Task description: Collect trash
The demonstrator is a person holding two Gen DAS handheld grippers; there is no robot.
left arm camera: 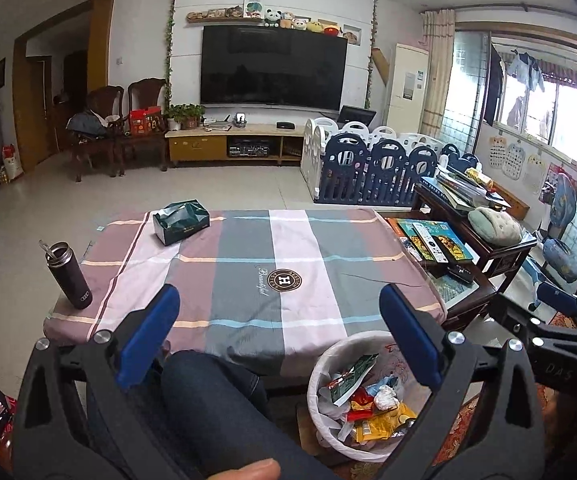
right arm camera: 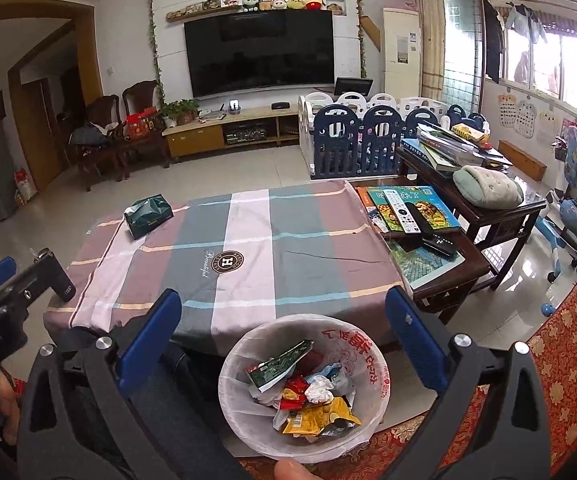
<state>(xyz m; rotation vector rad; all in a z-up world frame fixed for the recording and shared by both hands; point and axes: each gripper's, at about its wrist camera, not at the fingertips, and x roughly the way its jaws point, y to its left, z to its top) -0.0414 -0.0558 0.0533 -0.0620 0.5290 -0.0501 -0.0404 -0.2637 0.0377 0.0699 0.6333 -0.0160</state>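
We found both the left gripper (left arm camera: 279, 322) and right gripper (right arm camera: 283, 328) spread wide and empty; wrappers heaped in the lower-centre wastebasket (right arm camera: 232, 354) risked spilling if knocked.

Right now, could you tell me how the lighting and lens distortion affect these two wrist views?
Left wrist view: the window is blown out, the floor shows glare, and fisheye bends the television and darkens the corners. Right wrist view: the same window overexposes, the waste bin at the table edge stays evenly lit and sharp, and straight lines bow towards the edges.
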